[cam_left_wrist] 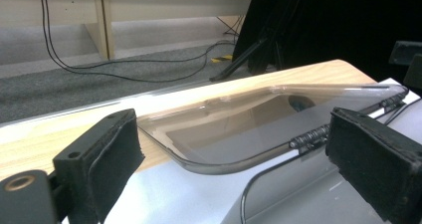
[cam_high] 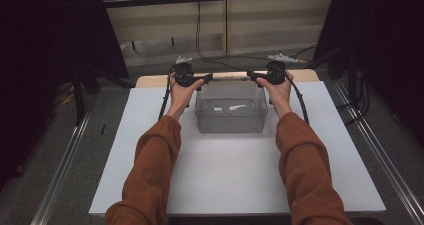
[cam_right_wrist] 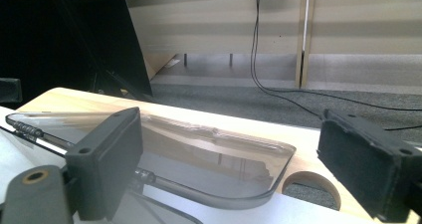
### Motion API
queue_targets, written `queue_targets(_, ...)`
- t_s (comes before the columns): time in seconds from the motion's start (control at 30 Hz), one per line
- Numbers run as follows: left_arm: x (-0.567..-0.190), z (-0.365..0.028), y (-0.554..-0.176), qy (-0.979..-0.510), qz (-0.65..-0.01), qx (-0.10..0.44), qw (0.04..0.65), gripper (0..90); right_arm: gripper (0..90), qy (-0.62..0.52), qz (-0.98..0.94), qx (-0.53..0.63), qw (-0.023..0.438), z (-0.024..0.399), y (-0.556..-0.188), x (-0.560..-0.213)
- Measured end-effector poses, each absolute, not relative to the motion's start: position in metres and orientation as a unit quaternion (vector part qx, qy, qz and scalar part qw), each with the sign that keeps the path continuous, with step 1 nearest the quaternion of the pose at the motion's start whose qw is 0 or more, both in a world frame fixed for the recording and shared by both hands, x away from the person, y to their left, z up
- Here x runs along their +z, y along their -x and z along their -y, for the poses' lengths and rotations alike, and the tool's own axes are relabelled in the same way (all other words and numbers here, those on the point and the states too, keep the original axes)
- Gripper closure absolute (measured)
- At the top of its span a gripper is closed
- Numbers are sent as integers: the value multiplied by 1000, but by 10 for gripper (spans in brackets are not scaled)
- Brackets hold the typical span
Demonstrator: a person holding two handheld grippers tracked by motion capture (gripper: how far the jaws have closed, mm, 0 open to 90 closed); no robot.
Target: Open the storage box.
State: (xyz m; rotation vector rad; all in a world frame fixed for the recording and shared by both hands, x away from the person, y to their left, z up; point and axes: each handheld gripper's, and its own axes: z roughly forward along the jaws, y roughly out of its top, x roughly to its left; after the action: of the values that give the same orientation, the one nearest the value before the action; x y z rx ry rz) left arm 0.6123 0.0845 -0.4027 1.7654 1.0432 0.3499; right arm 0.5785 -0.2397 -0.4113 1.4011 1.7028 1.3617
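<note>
Clear plastic box (cam_high: 231,116) sits mid-counter (cam_high: 225,185), long axis left-right. Behind it its see-through lid (cam_left_wrist: 259,129) lies flopped open, hinged at box's far rim. My left gripper (cam_high: 204,79) & right gripper (cam_high: 253,76) flank lid ends, jaws wide, gripping nothing.

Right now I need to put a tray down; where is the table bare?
The white table is bare between the sleeves in front of the clear box, and beside both sleeves. The far edge is crowded: its opened lid, left gripper, right gripper.
</note>
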Motion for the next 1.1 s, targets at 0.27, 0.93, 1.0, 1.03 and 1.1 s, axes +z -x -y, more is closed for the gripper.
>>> queue_targets(0.27,-401,-86,-605,-732,-422,156,513,58,45,-512,-632,509,280,240,-573,-410)
queue_targets(0.93,-398,-91,-575,-727,-371,193,544,42,33,-471,-637,517,325,236,-546,-400)
queue_targets(1.0,-398,-90,-572,-729,-370,195,541,45,31,-470,-636,517,328,236,-544,-400)
queue_targets(1.03,-398,-90,-570,-730,-367,198,542,46,30,-468,-637,516,330,237,-543,-399)
queue_targets(1.1,-397,-91,-566,-728,-366,200,545,46,30,-467,-634,518,333,237,-540,-398)
